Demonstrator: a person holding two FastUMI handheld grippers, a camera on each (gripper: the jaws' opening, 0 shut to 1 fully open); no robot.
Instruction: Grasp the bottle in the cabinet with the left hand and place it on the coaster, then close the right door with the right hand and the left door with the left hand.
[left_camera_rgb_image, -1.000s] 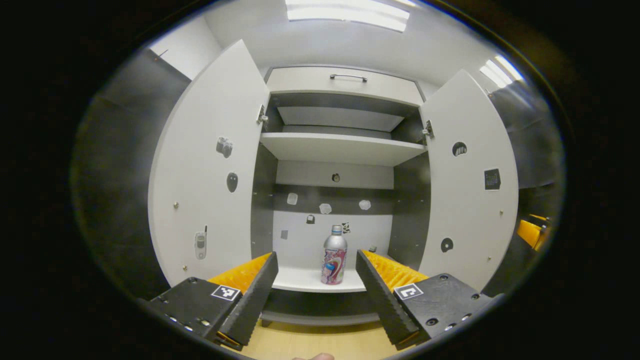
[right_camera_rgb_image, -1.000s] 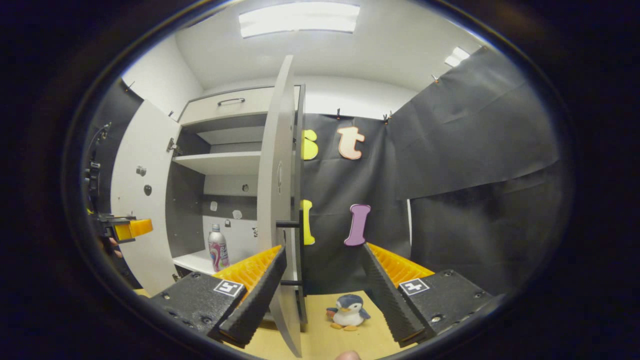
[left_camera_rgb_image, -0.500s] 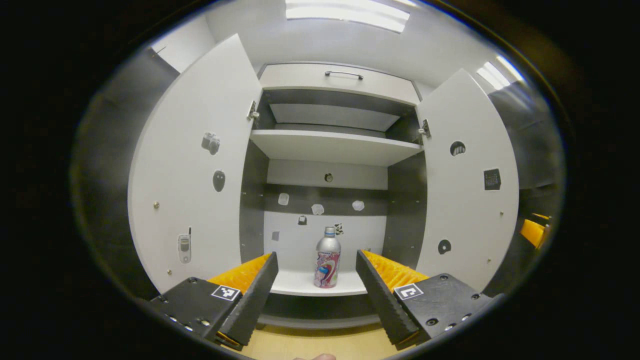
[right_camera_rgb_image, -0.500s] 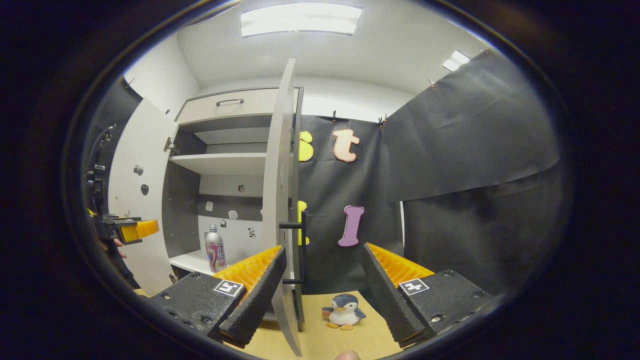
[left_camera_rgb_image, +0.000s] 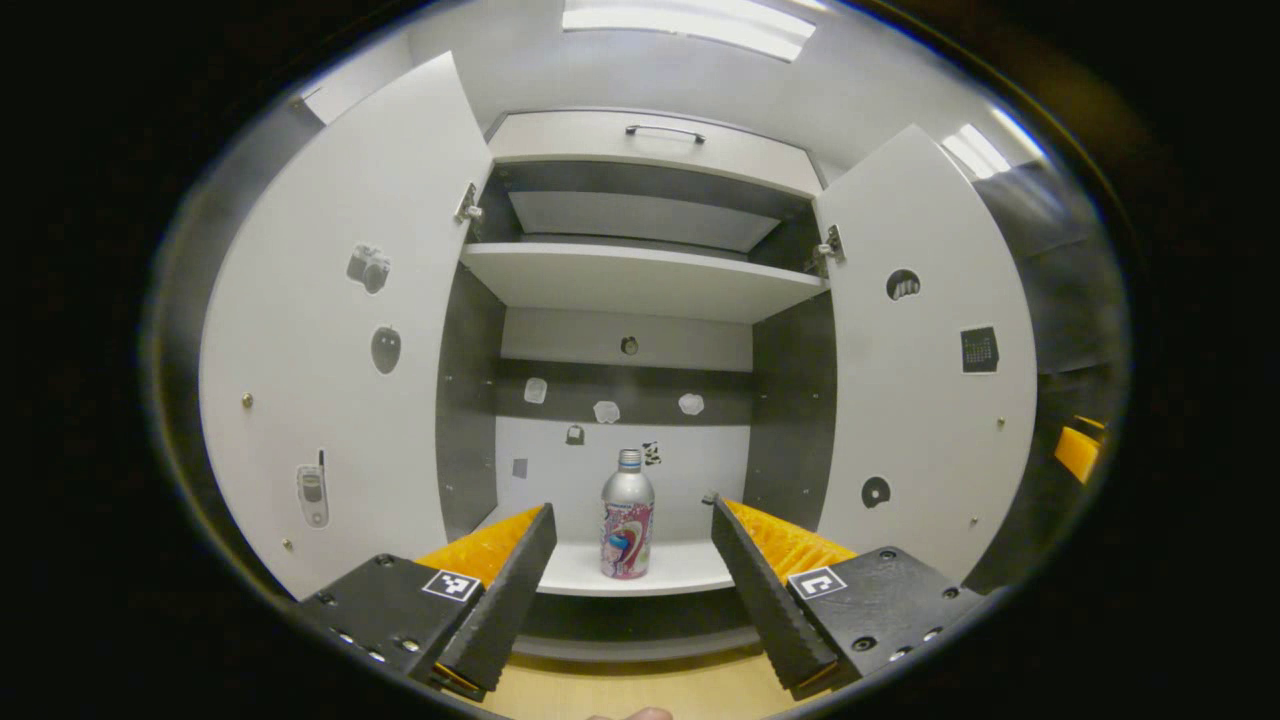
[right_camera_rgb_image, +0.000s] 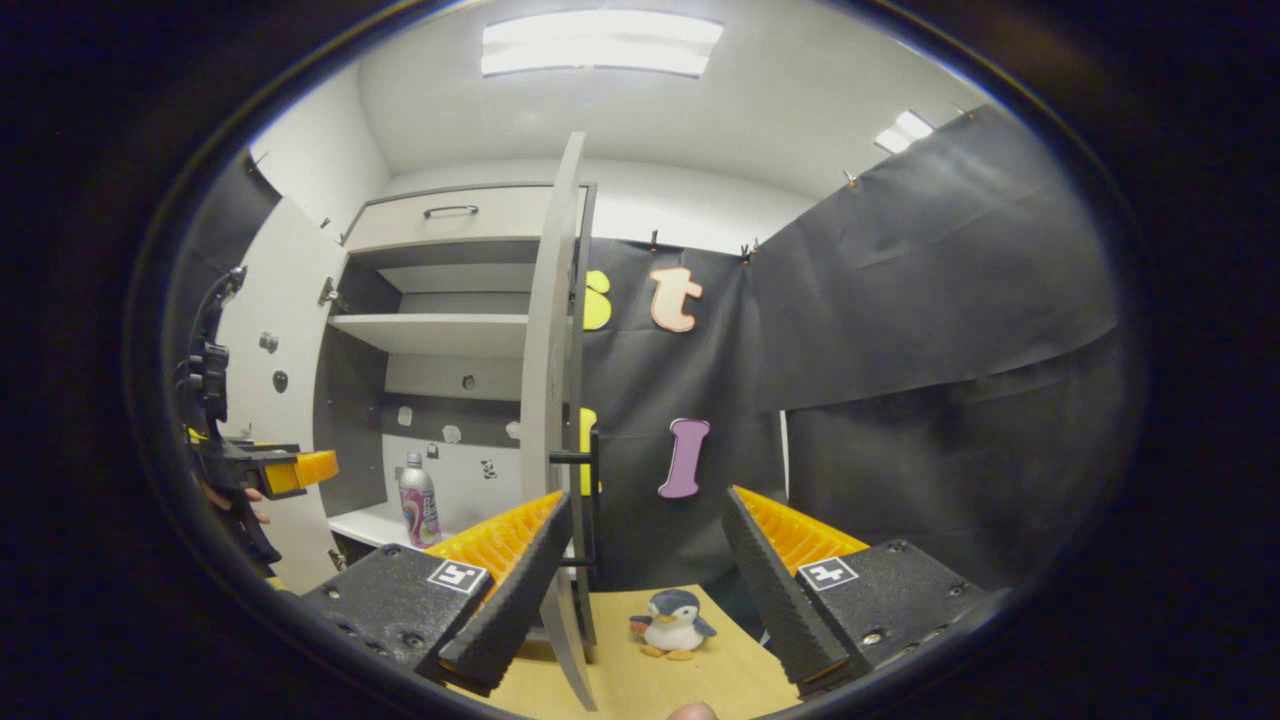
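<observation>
A silver bottle (left_camera_rgb_image: 626, 518) with a pink and blue label stands upright on the cabinet's lower shelf (left_camera_rgb_image: 680, 575). My left gripper (left_camera_rgb_image: 630, 555) is open in front of the cabinet, its fingers framing the bottle from a distance, not touching it. Both doors hang wide open: the left door (left_camera_rgb_image: 340, 330) and the right door (left_camera_rgb_image: 925, 370). In the right gripper view the bottle (right_camera_rgb_image: 418, 500) shows past the right door's edge (right_camera_rgb_image: 548, 400), whose black handle (right_camera_rgb_image: 590, 500) faces me. My right gripper (right_camera_rgb_image: 645, 570) is open and holds nothing. The left gripper (right_camera_rgb_image: 285, 468) shows at the far left.
A toy penguin (right_camera_rgb_image: 672, 622) sits on the wooden tabletop (right_camera_rgb_image: 700, 680) beside the right door. The cabinet has an upper shelf (left_camera_rgb_image: 640, 285) and a top drawer with a handle (left_camera_rgb_image: 665, 132). Stickers dot both doors and the back panel.
The left gripper has moved closer to the cabinet, so the doors and the bottle look larger. The right gripper view has shifted slightly right. Both grippers stay open.
</observation>
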